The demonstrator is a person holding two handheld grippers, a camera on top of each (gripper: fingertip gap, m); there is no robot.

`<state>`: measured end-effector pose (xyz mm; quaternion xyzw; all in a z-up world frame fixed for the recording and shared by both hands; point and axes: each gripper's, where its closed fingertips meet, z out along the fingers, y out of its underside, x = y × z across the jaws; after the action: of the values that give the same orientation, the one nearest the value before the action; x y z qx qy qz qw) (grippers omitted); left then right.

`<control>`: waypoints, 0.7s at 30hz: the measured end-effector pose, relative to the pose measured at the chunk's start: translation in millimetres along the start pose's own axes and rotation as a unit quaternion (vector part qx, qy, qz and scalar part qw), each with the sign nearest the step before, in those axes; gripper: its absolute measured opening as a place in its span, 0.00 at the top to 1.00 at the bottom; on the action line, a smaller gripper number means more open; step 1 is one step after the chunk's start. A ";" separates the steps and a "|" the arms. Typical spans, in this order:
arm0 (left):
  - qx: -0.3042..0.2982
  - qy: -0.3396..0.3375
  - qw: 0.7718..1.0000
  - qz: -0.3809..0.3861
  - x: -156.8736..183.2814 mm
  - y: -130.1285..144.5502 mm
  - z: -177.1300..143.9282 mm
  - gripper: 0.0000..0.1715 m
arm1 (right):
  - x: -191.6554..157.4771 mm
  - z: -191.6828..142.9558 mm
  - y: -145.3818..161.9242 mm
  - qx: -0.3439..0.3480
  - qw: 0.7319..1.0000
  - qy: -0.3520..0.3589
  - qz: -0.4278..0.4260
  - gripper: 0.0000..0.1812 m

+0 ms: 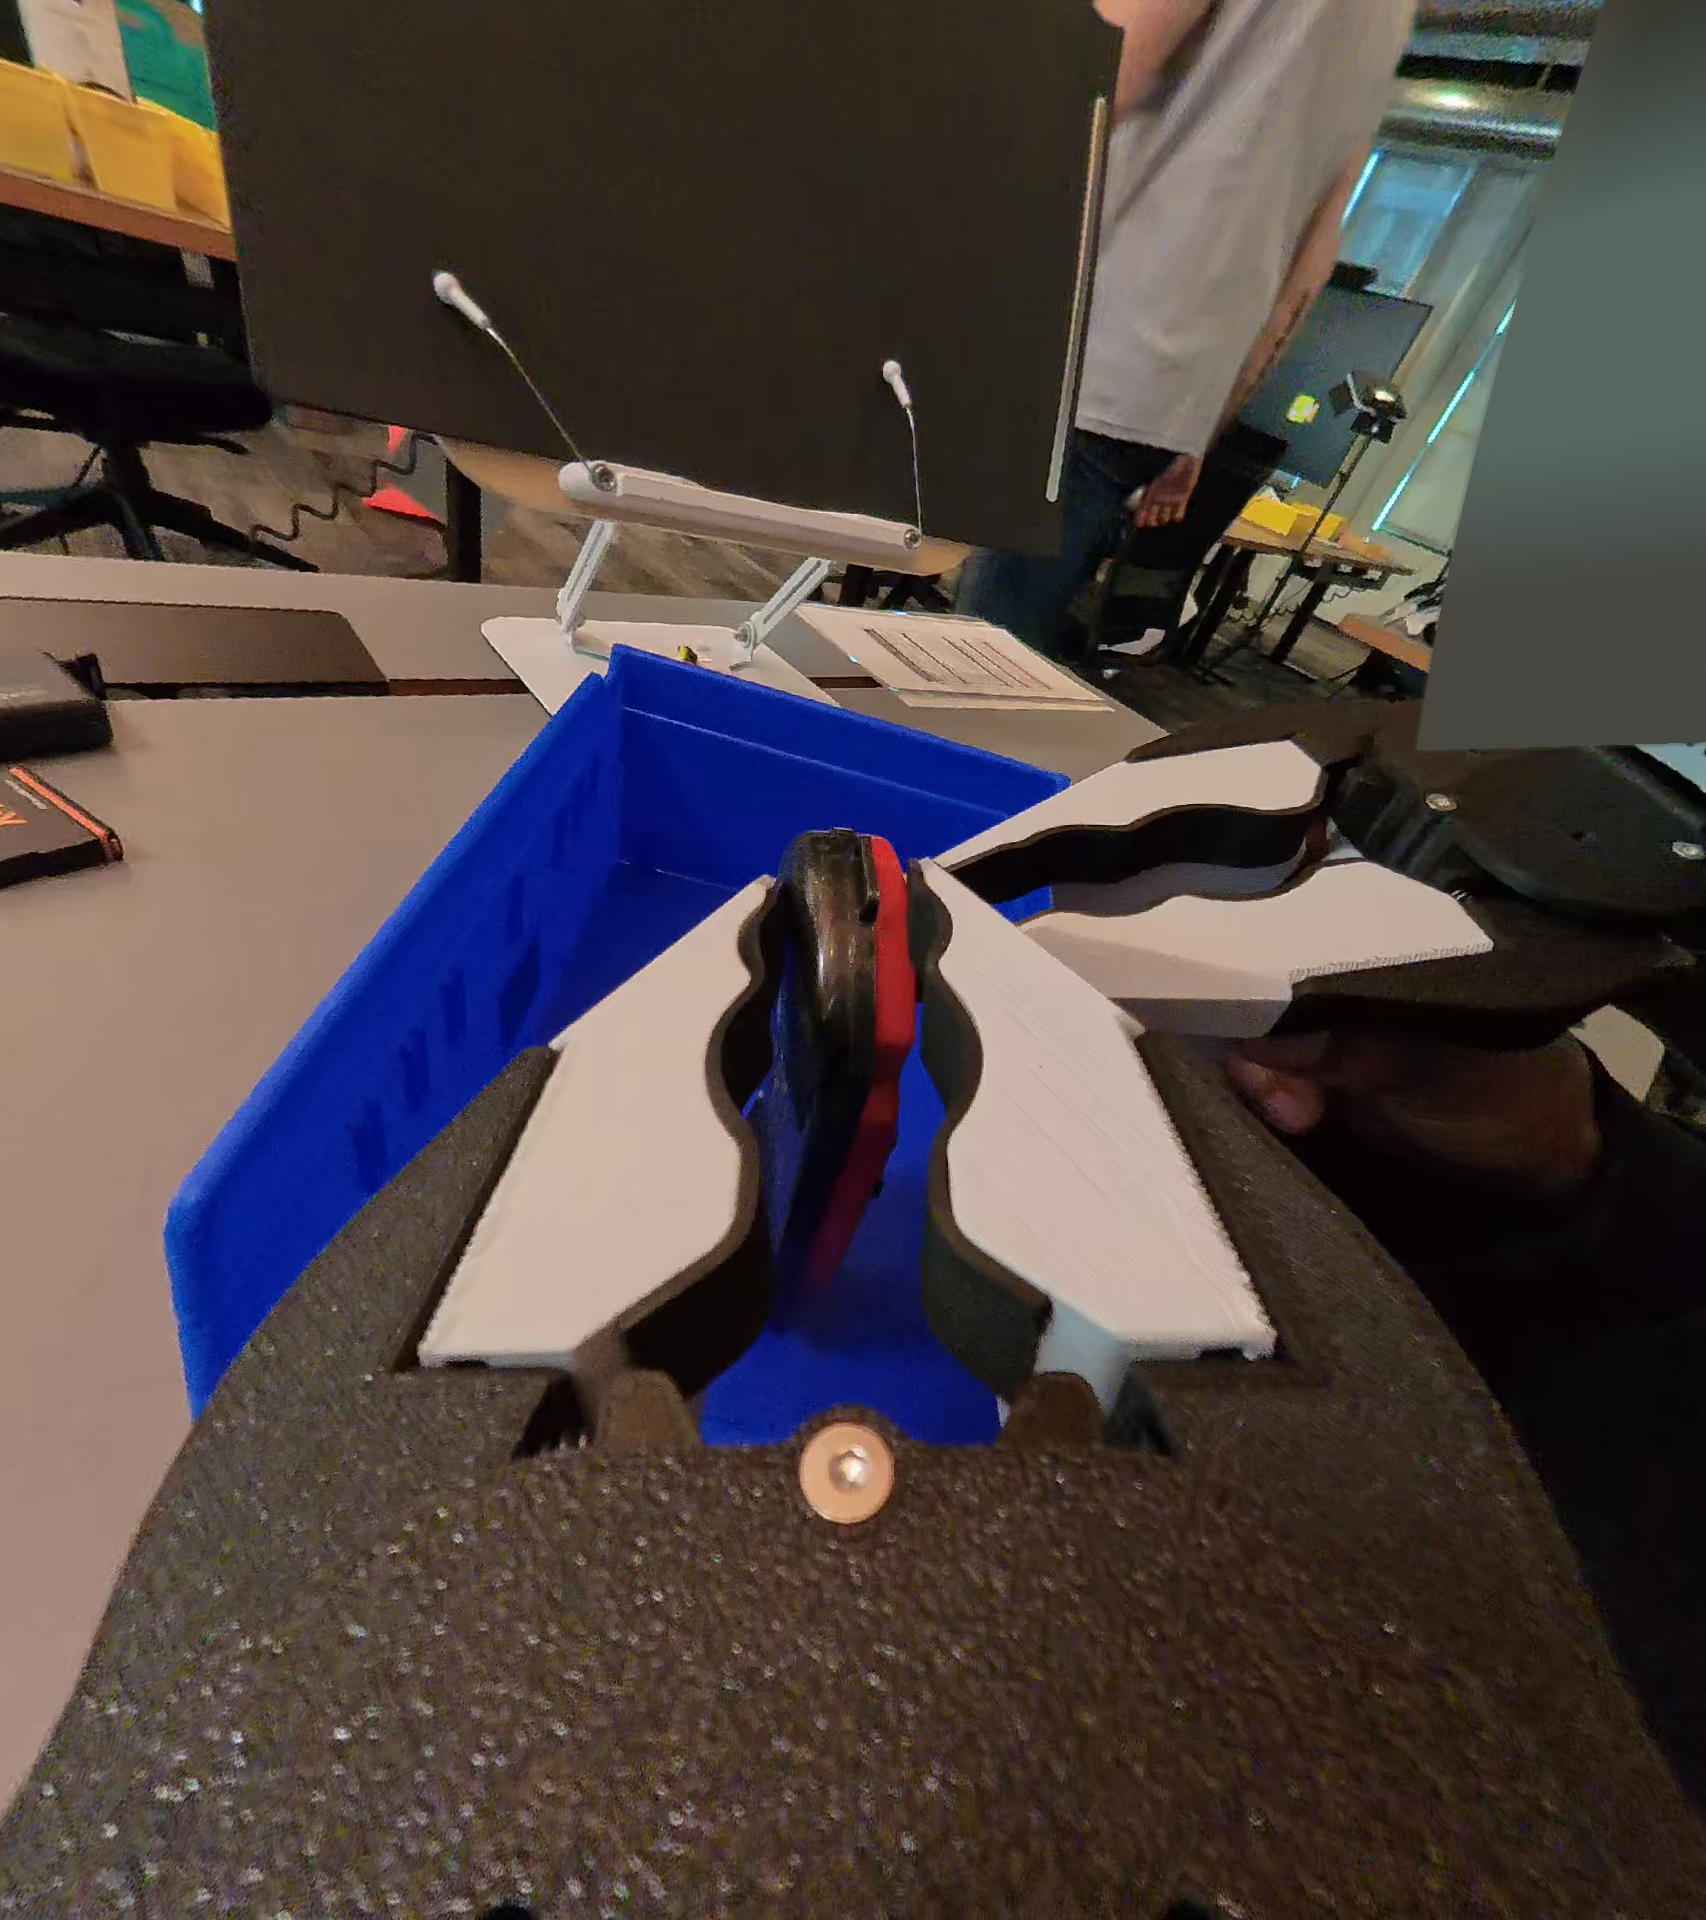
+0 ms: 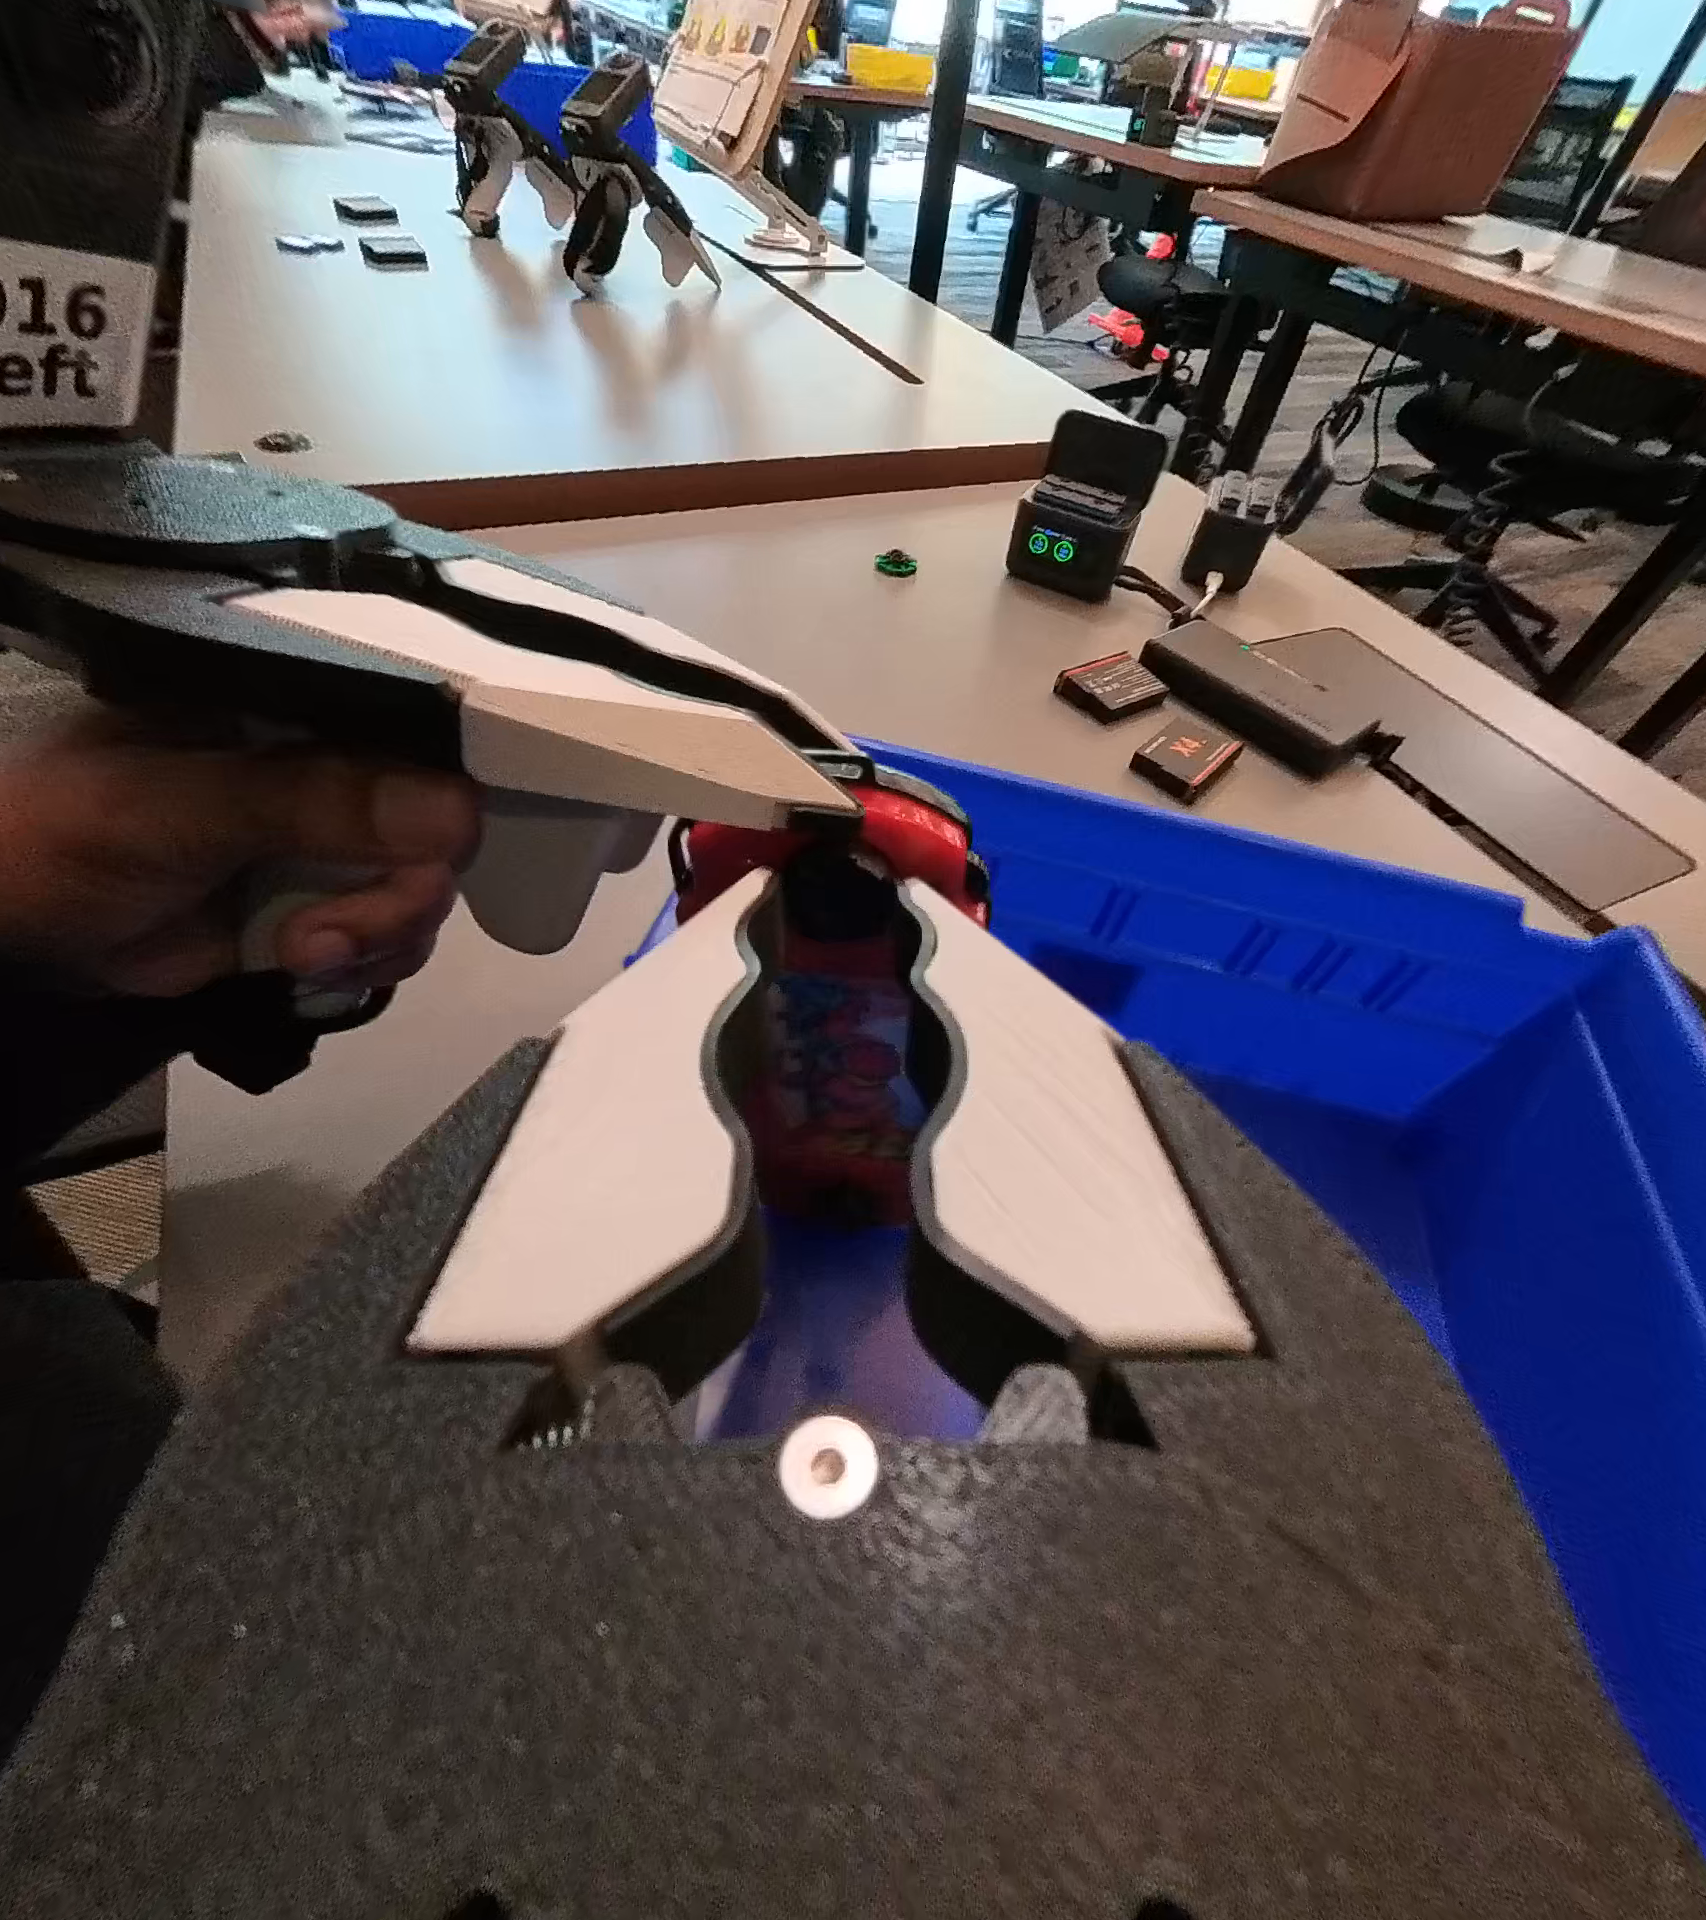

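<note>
Black board on a white stand [image 1: 724, 520], black batteries [image 2: 1184, 762] and charger case [image 2: 1083, 520] on grey table [image 1: 205, 987]

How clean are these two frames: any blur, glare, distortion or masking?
Left wrist view: wide-angle bending at the edges, the red and black case sharp, a grey mask top right, soft background. Right wrist view: same distortion, slight blur on the hand and blue bin, window glare on the far tables.

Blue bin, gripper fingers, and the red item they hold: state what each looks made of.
Blue bin: likely moulded plastic, smooth, slightly glossy, with ribbed walls. Left gripper and right gripper fingers: apparently 3D-printed plastic, matte pale, fine layer lines, dark lining. Red item: probably hard plastic, with a glossy black side and a printed face; the material is uncertain.
</note>
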<state>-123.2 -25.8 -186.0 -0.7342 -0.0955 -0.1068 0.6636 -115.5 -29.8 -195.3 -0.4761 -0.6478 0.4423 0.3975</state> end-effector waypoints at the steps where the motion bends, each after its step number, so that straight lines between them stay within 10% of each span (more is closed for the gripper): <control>1: 0.002 -0.001 1.000 -0.002 0.3 -0.2 0.9 0.87 | 0.7 -0.5 0.1 0.002 1.000 -0.003 0.010 0.90; 13: 0.008 -0.029 0.999 0.038 4.2 -1.4 5.7 0.87 | 2.8 -8.6 -1.3 0.033 0.982 -0.071 0.170 0.91; 15: 0.013 -0.140 0.987 0.074 -40.2 -3.5 -10.1 0.92 | 22.4 -24.3 -2.8 0.062 0.980 -0.036 0.188 1.00; 18: 0.034 -0.043 0.997 -0.056 -31.0 -11.5 -12.6 1.00 | 33.4 -33.8 15.8 0.024 0.984 -0.016 0.175 1.00; 21: 0.011 -0.070 0.996 0.048 -11.2 -11.3 4.9 1.00 | 26.8 -28.7 18.7 0.012 0.993 0.003 0.120 1.00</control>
<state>-137.0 -19.8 -178.9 -0.7361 -0.1070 -0.0220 0.6680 -89.8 4.6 -202.2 -0.5472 -0.5794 0.4931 0.3489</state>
